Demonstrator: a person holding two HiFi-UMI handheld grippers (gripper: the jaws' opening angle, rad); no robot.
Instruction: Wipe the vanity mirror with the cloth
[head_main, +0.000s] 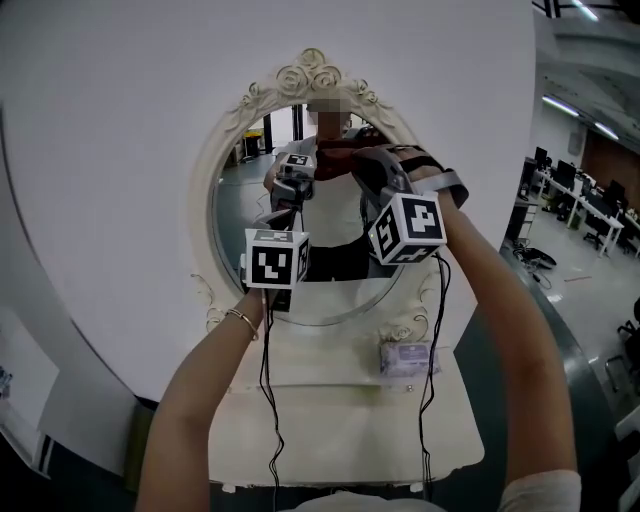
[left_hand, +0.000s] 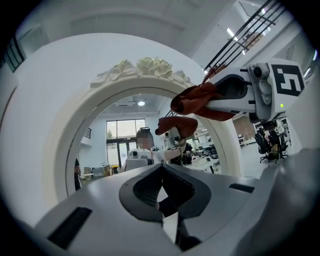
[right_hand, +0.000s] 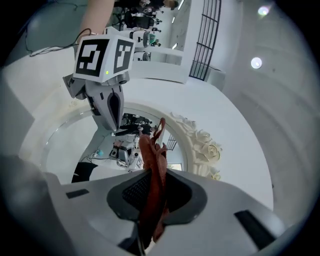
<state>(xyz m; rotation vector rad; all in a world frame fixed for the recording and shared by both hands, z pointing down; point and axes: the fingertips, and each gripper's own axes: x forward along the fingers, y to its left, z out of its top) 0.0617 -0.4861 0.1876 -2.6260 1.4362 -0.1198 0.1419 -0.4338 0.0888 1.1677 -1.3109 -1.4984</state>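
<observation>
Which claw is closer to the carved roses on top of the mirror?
Right. The right claw, gripping the red cloth, is just below the roses; the left claw sits lower, before the glass.

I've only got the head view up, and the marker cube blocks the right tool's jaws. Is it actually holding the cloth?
Observer: Yes. In the right gripper view the red cloth is clamped between the jaws of the right tool.
Operator: And the left tool?
Observer: The left gripper view shows the left tool with its jaws together and nothing between them.
Operator: Is the cloth on the glass?
Observer: It looks so. From the left gripper view it nearly meets its own reflection at the upper right of the vanity mirror.
</observation>
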